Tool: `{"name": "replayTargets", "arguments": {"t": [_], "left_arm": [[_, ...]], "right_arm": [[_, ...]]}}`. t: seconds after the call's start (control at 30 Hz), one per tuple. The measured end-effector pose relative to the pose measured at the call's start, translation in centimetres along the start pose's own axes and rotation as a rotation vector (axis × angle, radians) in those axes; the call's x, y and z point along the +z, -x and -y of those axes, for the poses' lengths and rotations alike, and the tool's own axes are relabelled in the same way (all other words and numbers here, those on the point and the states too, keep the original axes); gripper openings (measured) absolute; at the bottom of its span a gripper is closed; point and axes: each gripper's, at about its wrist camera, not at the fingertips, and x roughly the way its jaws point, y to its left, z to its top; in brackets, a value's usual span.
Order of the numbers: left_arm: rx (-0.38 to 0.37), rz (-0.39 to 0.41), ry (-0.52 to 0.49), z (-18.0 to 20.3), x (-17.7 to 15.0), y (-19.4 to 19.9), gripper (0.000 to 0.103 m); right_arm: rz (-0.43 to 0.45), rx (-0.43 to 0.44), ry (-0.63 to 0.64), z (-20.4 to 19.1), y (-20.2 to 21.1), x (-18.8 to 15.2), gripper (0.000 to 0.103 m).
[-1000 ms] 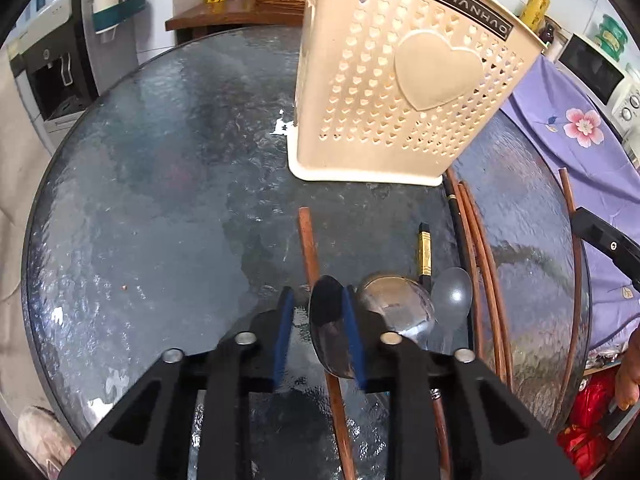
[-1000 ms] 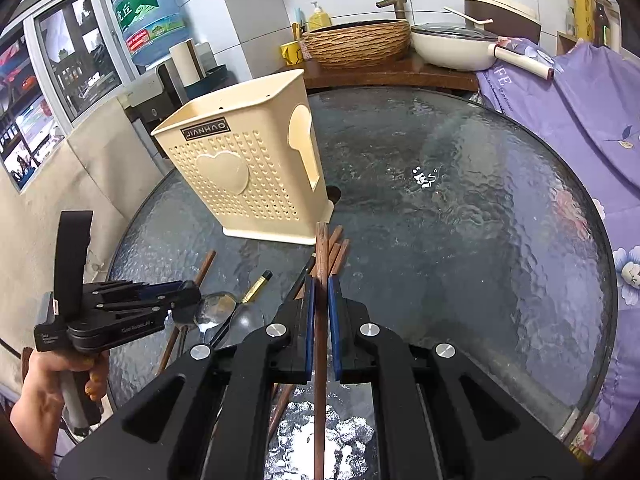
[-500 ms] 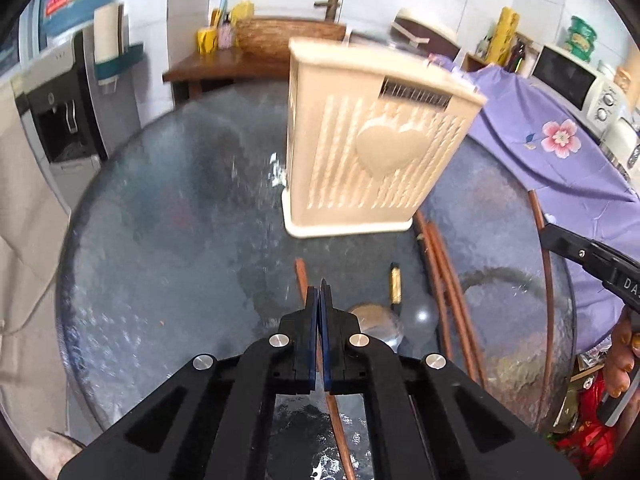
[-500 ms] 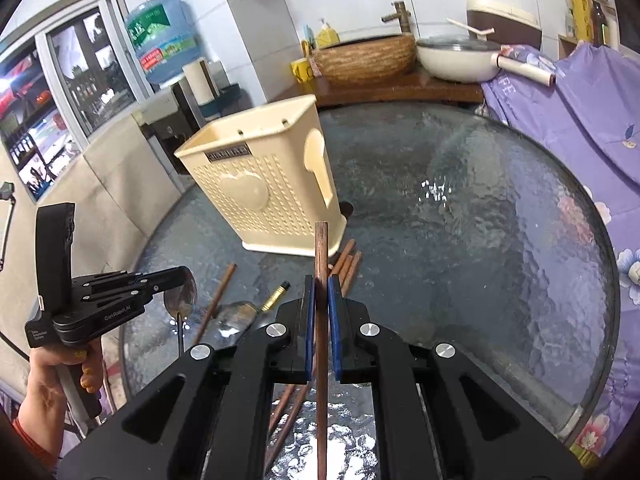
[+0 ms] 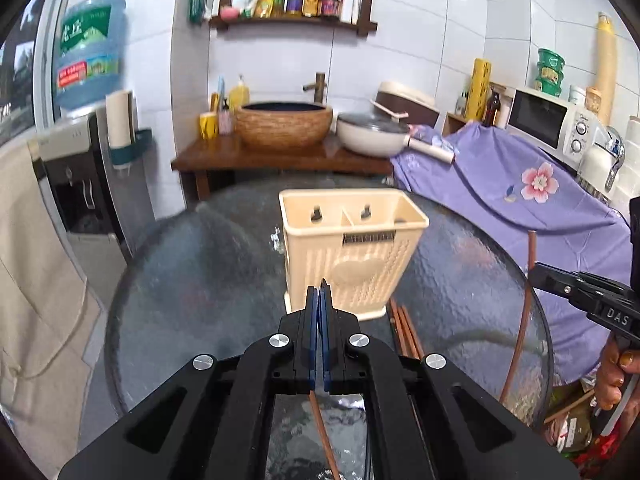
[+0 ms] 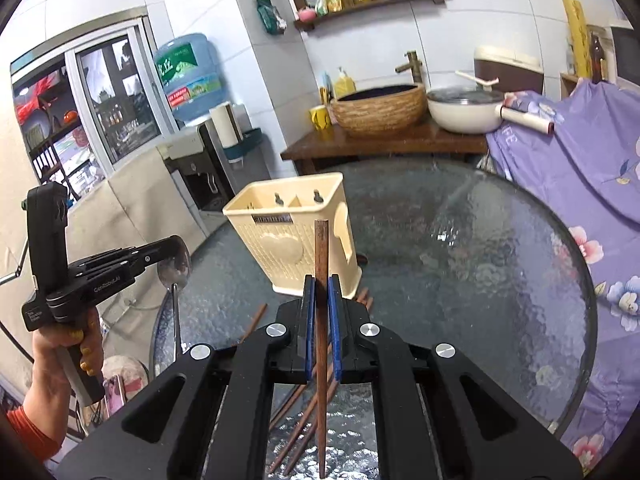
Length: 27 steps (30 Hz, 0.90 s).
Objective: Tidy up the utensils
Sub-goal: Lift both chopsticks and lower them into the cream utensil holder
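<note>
A: Left wrist view?
B: The left gripper (image 5: pixel 319 300) has its pads pressed together above the table (image 5: pixel 192 280), before the holder (image 5: pixel 352 256). Chopsticks (image 5: pixel 406 326) lie by the holder's base.
A: Right wrist view?
B: The right gripper (image 6: pixel 321 292) clamps one upright chopstick (image 6: pixel 321 264). At left, the left gripper (image 6: pixel 172 252) pinches a spoon (image 6: pixel 175 276) by its bowl, handle hanging down.
</note>
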Motion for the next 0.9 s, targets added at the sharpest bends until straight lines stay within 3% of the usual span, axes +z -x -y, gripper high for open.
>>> {"name": "replayTargets", "arguments": {"t": [0.43,0.7,0.9], "left_arm": [[0.090,0.160,0.024,-0.4,7.7,1.6,0.002],[0.254,0.322,-0.003,0.4,15.1,1.8,0.002],[0.401,0.391,-0.066,1.5,17.1,-0.9,0.002]], "right_arm": [[0.096,0.035,0.026,-2.9,2.8,7.4,0.007],[0.203,0.003,0.014,-4.5,4.1,16.0,0.007],[0.274,-0.083,0.011,-5.3,2.2,20.6,0.007]]}}
